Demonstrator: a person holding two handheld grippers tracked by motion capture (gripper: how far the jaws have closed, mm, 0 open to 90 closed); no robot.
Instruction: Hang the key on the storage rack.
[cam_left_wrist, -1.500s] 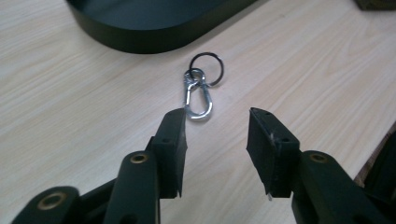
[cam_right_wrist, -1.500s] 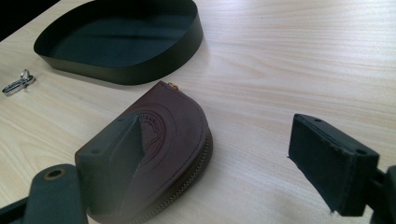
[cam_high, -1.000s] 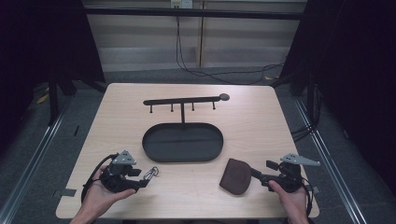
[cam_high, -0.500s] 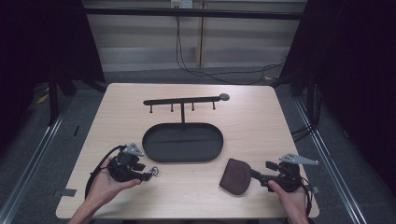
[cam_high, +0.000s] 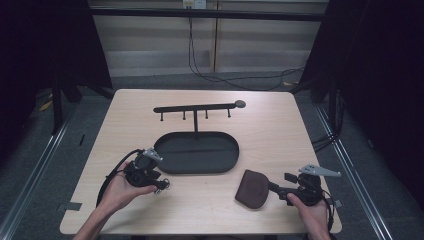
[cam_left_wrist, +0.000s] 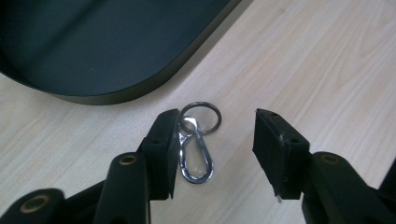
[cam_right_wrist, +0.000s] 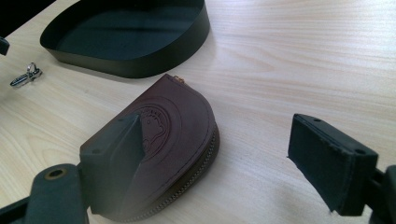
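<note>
Two grippers low over a counter (cam_high: 280, 130), each at its own small thing.

Beside the oval tray (cam_high: 220, 165), the right gripper (cam_right_wrist: 219, 158) gapes around a brown pouch (cam_right_wrist: 173, 140); the left gripper (cam_left_wrist: 215, 149), jaws just widening, straddles a metal key clip (cam_left_wrist: 194, 149) lying flat, ungripped.

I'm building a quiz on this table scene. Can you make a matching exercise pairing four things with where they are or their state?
Things:
1. keyring clip
2. brown pouch
3. oval tray
4. hook rack

Places or states:
A. dark, nothing in it
B. lying between the left gripper's open fingers
C. stands behind the tray
D. beside one finger of the right gripper

Pairs: 1-B, 2-D, 3-A, 4-C
</note>
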